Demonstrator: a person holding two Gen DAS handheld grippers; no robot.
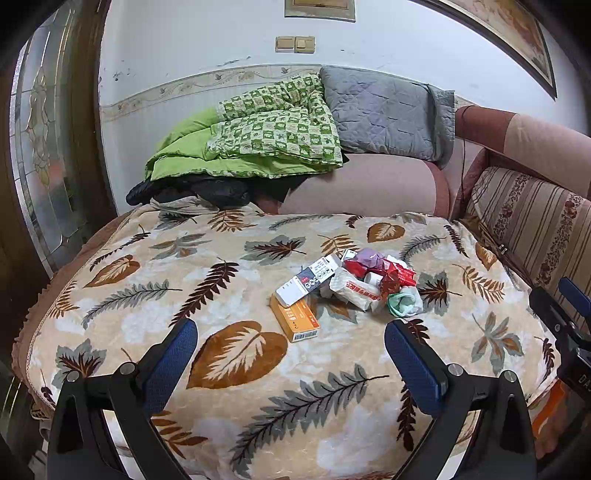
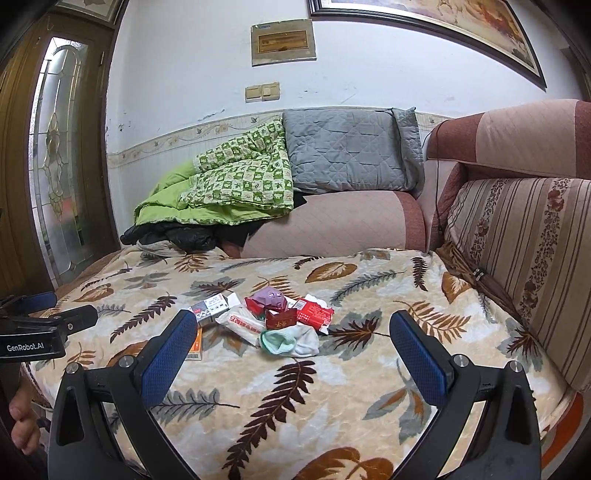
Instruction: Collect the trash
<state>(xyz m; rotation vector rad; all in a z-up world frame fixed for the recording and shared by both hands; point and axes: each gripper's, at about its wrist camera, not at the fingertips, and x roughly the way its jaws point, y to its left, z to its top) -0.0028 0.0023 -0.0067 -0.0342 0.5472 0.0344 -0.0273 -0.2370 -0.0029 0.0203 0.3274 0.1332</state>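
A leaf-patterned blanket covers the sofa seat and serves as the landmark. Behind its far edge lies a pink cushion. Left of that cushion, at the blanket's far left corner, a green checked quilt is heaped over dark clothing. A grey quilted pillow leans on the wall above the pink cushion, touching the quilt. Along the blanket's right edge stands a striped floral back cushion. On the wall well above the blanket are two beige switches and a framed picture. A glass-panelled wooden door stands left of the blanket.
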